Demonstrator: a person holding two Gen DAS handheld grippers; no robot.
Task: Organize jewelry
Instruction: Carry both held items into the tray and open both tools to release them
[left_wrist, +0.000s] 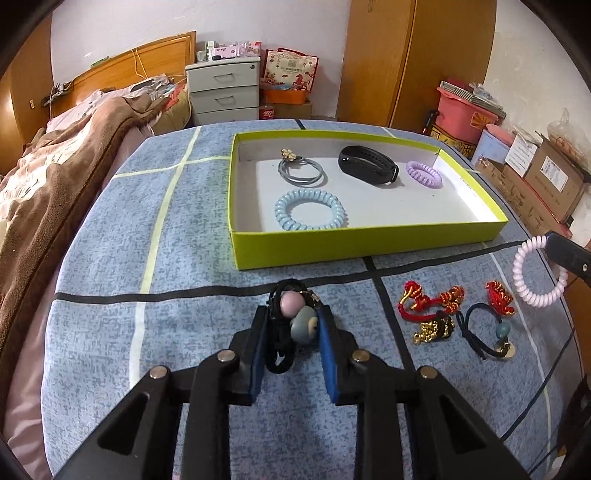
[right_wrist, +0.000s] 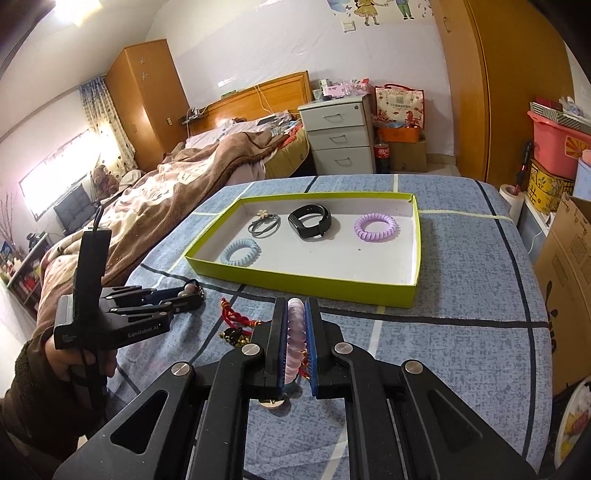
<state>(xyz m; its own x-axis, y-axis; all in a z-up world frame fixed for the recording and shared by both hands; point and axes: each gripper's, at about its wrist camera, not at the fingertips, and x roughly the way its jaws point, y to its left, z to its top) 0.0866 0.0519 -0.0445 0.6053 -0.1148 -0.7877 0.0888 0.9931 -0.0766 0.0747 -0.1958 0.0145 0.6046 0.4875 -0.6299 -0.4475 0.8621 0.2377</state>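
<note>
So on the left side, the left gripper (left_wrist: 291, 325) has its jaws about halfway in, pinching a black hair tie with a pink and a grey-blue bead (left_wrist: 293, 317); the beads sit right between the blue pads and the black loop hangs down behind them, low over the blue checked cloth on the bench (left_wrist: 147, 332). From the right wrist camera you can see a hand (right_wrist: 83, 363) in a dark fuzzy sleeve gripping that tool's handle. Further back is the yellow-green box lid (left_wrist: 369, 247) lying flat, long side running left to right, and it already has four things in it: a grey hair tie with a little flower (left_wrist: 301, 170) at the back left, a light blue coil hair tie (left_wrist: 310, 210) at the front left, a black wristband (left_wrist: 369, 166) in the middle standing on its edge, and a purple coil hair tie (left_wrist: 423, 173) flat toward the right. On the cloth in front of the box sit a red braided cord bracelet with gold bits (left_wrist: 432, 306) and, just right of it, a dark blue hair tie with a bead and a gold disc (left_wrist: 487, 328). Over on the right, the right gripper (right_wrist: 295, 332) has its jaws pressed tight on a pale pink coil hair tie (right_wrist: 295, 339), ring held edge-on and hanging clear of the cloth.
</note>
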